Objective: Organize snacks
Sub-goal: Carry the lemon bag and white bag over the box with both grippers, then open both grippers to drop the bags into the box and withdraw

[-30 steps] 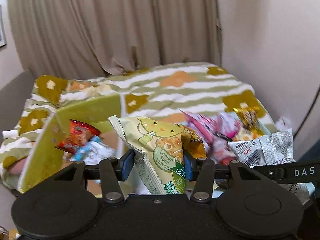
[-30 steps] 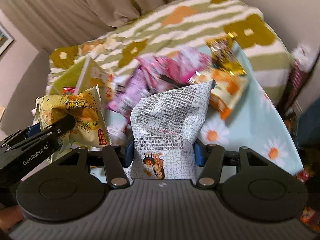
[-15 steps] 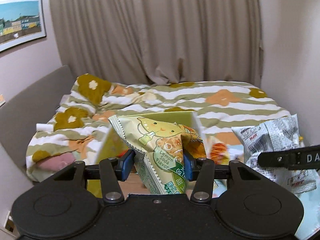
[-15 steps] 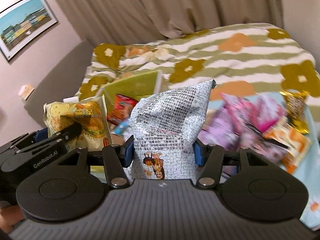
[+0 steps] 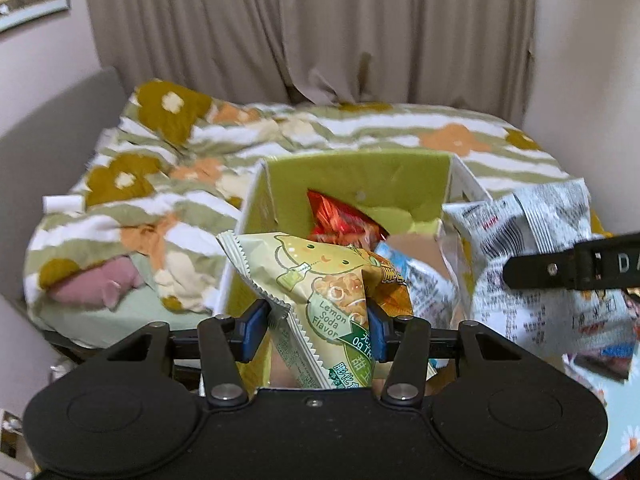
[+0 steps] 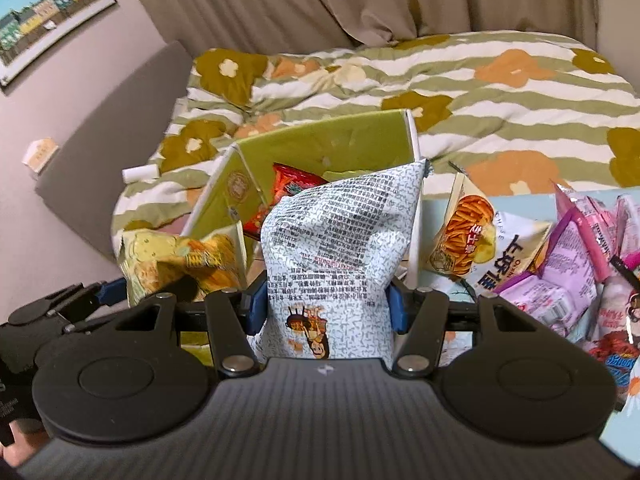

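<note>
A duvet [image 5: 360, 136] striped green and white with orange and olive flowers fills the middle of both frames, rumpled toward the left. Beige curtains [image 5: 320, 28] hang across the top behind it, and a framed picture [image 6: 44, 12] of coloured houses sits on the wall at upper left. A grey headboard [image 6: 120, 120] runs down the left side.

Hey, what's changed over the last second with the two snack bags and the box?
Both tools swung away from the snack pile toward the green box, which now sits straight ahead of each. The left tool brought the Lemon Soda snack bag up to the box's near edge; the right tool carried the white printed snack bag alongside. Nothing was released: both stay clamped on their bags. The red packet remains inside.
</note>
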